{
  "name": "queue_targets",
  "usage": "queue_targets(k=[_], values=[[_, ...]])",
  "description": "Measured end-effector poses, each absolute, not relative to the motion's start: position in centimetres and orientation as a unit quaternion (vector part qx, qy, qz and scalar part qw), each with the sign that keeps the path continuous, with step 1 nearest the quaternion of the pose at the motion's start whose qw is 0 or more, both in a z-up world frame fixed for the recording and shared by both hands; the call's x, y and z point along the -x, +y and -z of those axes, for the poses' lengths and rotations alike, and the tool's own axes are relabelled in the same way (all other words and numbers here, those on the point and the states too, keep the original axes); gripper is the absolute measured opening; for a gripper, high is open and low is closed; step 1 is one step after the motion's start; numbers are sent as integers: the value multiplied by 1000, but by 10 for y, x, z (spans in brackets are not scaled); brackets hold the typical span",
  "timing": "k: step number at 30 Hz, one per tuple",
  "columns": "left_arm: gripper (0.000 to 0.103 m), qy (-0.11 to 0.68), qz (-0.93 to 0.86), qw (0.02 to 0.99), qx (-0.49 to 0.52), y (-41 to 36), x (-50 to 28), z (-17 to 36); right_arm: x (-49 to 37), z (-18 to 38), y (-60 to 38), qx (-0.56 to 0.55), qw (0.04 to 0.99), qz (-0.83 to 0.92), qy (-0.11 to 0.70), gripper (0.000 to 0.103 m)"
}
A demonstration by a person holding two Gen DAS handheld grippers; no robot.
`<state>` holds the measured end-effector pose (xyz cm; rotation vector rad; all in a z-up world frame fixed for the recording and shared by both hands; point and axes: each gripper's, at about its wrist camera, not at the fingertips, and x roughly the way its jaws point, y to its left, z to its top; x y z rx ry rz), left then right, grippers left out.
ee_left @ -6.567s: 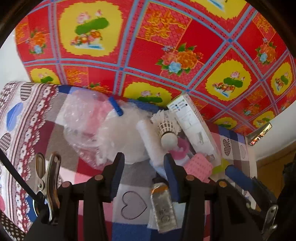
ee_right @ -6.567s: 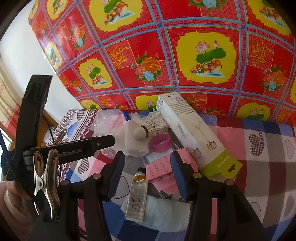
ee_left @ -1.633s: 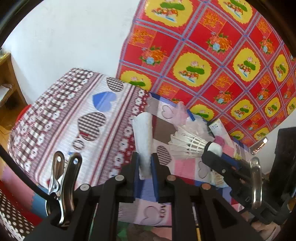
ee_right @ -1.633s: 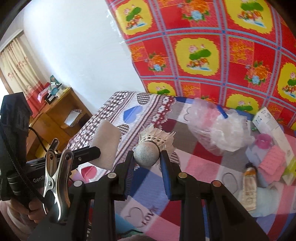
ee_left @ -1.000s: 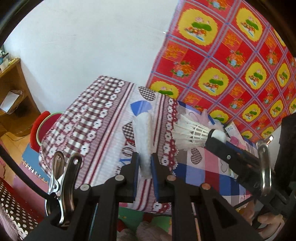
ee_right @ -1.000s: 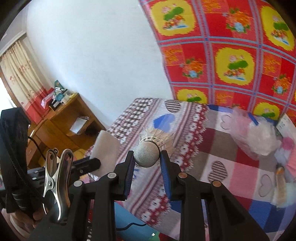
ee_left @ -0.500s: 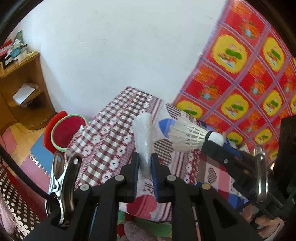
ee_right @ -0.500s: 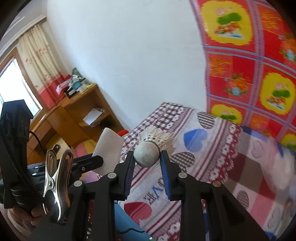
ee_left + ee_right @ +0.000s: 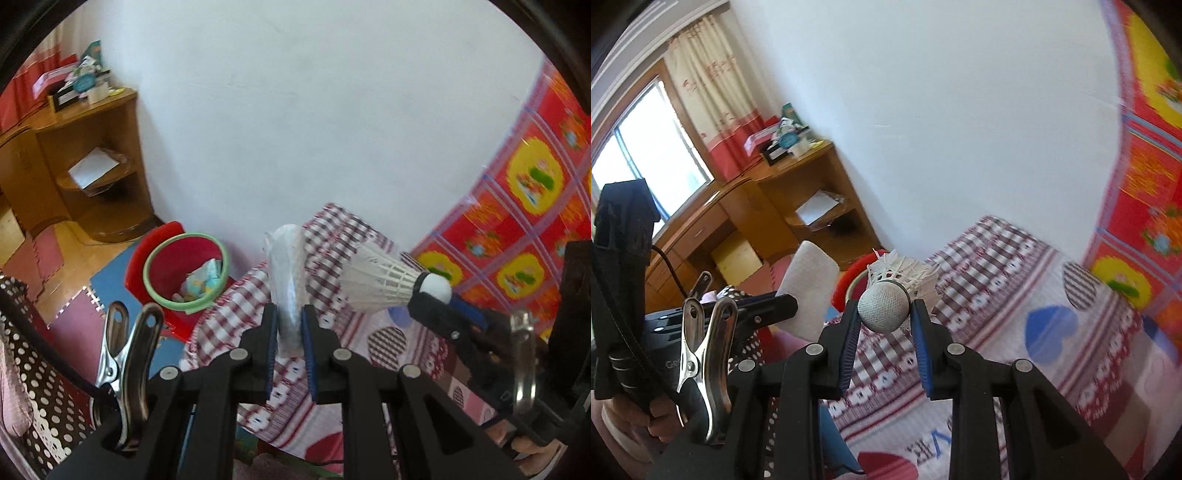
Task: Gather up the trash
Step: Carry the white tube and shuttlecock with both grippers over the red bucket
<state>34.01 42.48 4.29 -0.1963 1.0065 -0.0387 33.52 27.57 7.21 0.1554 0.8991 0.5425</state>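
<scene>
In the left wrist view, my left gripper (image 9: 289, 328) sits at centre, pinched tight on a white roll of paper (image 9: 286, 266) that stands up between the pads so it cannot slip while I carry it. The red bin (image 9: 184, 271) with its green rim lies left of centre, already holding some scraps, and that is where this roll should go. At the right, my right gripper (image 9: 430, 291) holds the shuttlecock (image 9: 380, 278) over the checked bedspread (image 9: 332, 354).

In the right wrist view, the right gripper (image 9: 884, 325) clamps the shuttlecock's round cork (image 9: 884, 306) at centre, feathers forward. The bin's red edge (image 9: 849, 277) peeks just behind it.

A second ago the bin was barely at the left view's edge; now it lies open, and the bright wall cloth has slid to the right.
</scene>
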Motion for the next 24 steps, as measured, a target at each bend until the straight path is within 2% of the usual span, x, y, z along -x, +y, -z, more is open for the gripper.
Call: queue_targets(k=[24], values=[[14,515,-17,848,125,554,-415,5,-410,-41,394,-55,838,-288,460,29]])
